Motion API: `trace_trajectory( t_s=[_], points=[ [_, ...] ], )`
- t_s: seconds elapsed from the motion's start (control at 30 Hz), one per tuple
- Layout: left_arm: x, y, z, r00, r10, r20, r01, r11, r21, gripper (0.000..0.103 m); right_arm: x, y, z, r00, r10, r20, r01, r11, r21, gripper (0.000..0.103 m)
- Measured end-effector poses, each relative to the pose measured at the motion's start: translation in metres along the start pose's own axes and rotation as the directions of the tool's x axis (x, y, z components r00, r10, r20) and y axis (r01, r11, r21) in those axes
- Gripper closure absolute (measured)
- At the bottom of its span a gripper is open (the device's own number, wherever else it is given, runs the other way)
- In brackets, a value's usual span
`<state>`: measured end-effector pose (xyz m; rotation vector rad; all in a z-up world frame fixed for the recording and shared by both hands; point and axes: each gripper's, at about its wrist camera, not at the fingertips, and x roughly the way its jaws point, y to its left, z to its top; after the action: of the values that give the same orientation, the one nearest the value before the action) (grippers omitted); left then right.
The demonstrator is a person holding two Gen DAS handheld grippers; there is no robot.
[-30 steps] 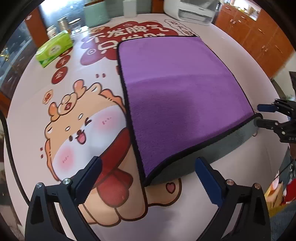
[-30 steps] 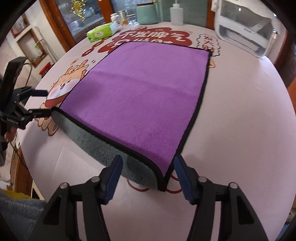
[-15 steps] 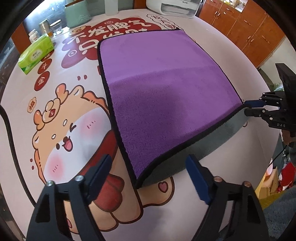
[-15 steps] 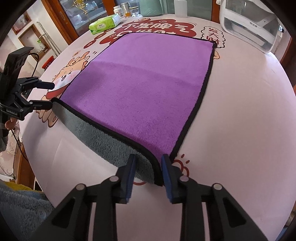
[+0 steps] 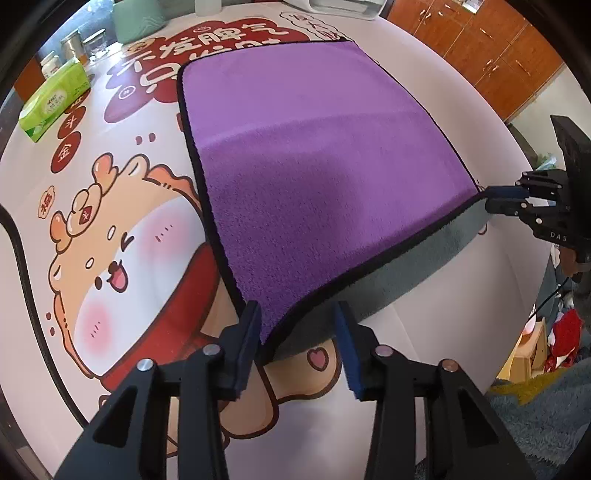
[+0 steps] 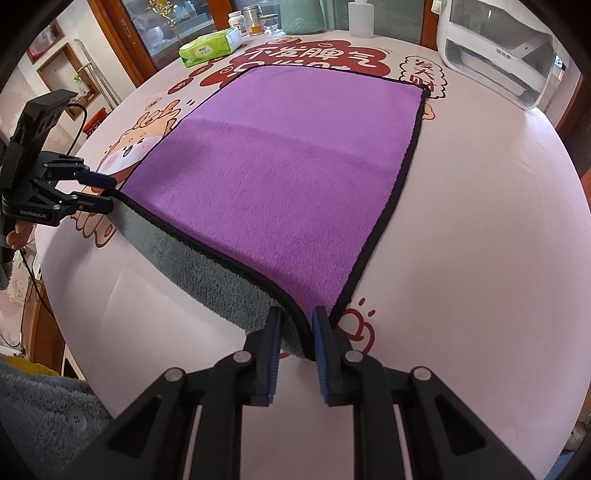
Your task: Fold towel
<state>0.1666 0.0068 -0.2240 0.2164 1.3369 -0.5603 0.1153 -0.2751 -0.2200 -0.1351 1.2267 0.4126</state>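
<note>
A purple towel (image 5: pixel 314 177) with a black hem and grey underside lies flat on a round table, its near edge hanging over the table rim. It also shows in the right wrist view (image 6: pixel 288 177). My left gripper (image 5: pixel 297 321) straddles the towel's near left corner with jaws partly closed, a gap still on the right side. My right gripper (image 6: pixel 297 325) is shut on the near right corner. Each gripper shows in the other's view: the right gripper (image 5: pixel 498 199) at the right, the left gripper (image 6: pixel 99 194) at the left.
The tablecloth (image 5: pixel 122 229) carries a cartoon print. A green tissue pack (image 5: pixel 55 99), jars (image 6: pixel 255 14), a teal container (image 5: pixel 138 18) and a bottle (image 6: pixel 360 16) stand at the far edge. A white appliance (image 6: pixel 506 59) sits far right. Wooden cabinets (image 5: pixel 498 48) stand behind.
Both grippers moved in onto the towel's near corners. The right jaws closed on its corner; the left jaws narrowed from wide open to part-closed around its corner.
</note>
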Motion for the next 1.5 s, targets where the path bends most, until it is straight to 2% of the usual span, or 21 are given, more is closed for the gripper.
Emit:
trace_trajectory(
  t_s=[0.2,0.53,0.7,0.73,0.97,1.17,1.5],
  points=[
    [0.001,-0.002,-0.001,1.000,0.001,-0.010,-0.001,1.000,0.012,0.067,-0.001,0.000,-0.001,1.000,-0.008,0.004,0.008,1.000,-0.001,0.086],
    [0.004,-0.005,-0.004,0.999,0.020,-0.027,-0.019,1.000,0.016,0.090,-0.001,0.000,-0.003,1.000,-0.021,0.006,0.021,1.000,0.001,0.086],
    [0.004,-0.006,-0.005,0.999,0.036,-0.038,-0.036,0.999,0.012,0.096,-0.001,0.002,-0.003,0.999,-0.033,0.011,0.033,0.999,-0.004,0.086],
    [0.004,-0.004,-0.005,0.998,0.041,-0.040,-0.041,0.999,0.012,0.097,-0.002,0.002,-0.003,0.999,-0.038,0.013,0.039,0.999,-0.003,0.089],
    [0.004,-0.014,-0.002,0.995,0.084,-0.056,-0.085,0.996,-0.003,0.099,-0.004,0.004,-0.003,0.998,-0.057,0.025,0.057,0.998,0.005,0.096],
    [-0.006,-0.017,0.004,0.991,0.125,-0.058,-0.127,0.992,-0.030,0.100,-0.013,0.008,-0.002,0.997,-0.063,0.053,0.062,0.998,0.013,0.098],
    [-0.044,-0.018,0.034,0.982,0.187,0.027,-0.185,0.981,-0.063,0.100,-0.046,-0.001,0.024,0.986,-0.101,0.136,0.091,0.993,0.078,0.098]
  ],
)
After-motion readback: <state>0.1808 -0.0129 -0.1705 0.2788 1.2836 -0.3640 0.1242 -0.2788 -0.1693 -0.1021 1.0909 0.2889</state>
